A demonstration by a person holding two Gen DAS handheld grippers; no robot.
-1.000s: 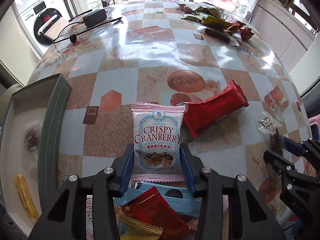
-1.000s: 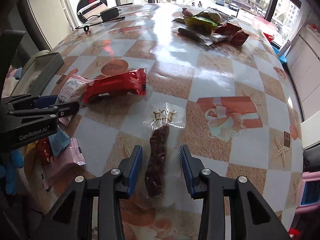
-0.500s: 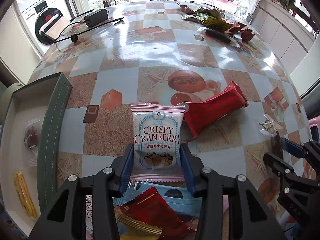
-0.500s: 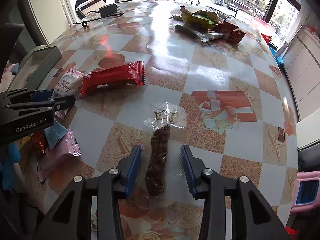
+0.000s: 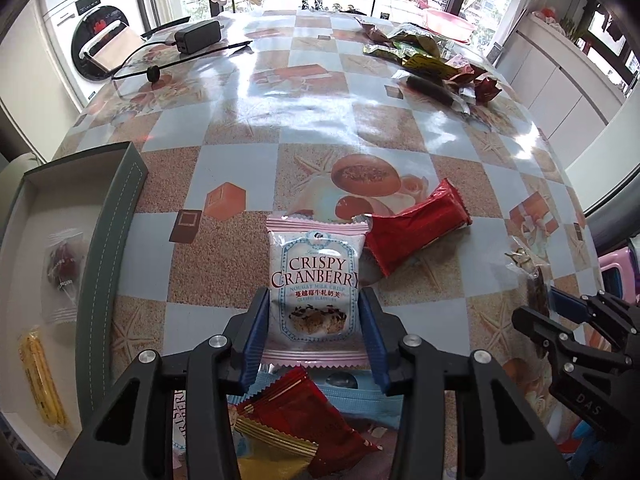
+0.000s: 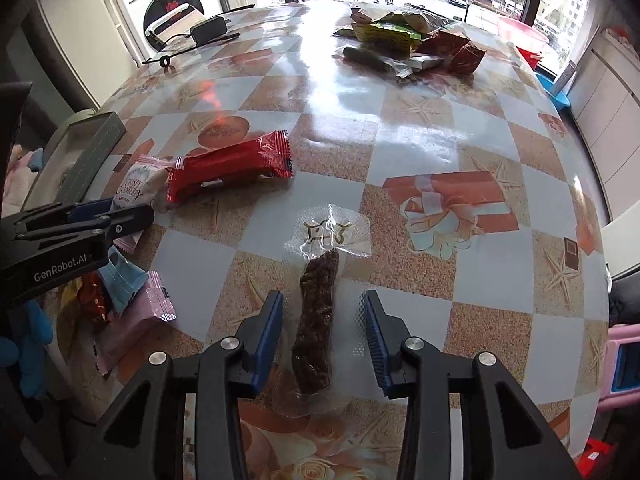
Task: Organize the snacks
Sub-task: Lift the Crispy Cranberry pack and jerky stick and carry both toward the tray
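My left gripper [image 5: 314, 312] is open, its blue pads on either side of a white and pink "Crispy Cranberry" packet [image 5: 314, 280] lying flat on the table; the pads are at the packet's edges. A long red packet [image 5: 416, 230] lies just right of it. My right gripper [image 6: 324, 324] is open and straddles a clear-wrapped dark brown snack stick [image 6: 316, 320] without touching it. An open grey-green box [image 5: 116, 240] at the left holds a clear packet [image 5: 60, 268] and a yellow snack [image 5: 42, 380].
A pile of small packets, red, gold, blue and pink, [image 5: 296, 412] lies under my left gripper at the table's near edge. More wrappers [image 6: 404, 40] sit at the far right. A black adapter with cable [image 5: 196, 38] lies far left.
Both grippers have drawn back slightly along their snacks. Jaw openings look the same. No snack has moved.
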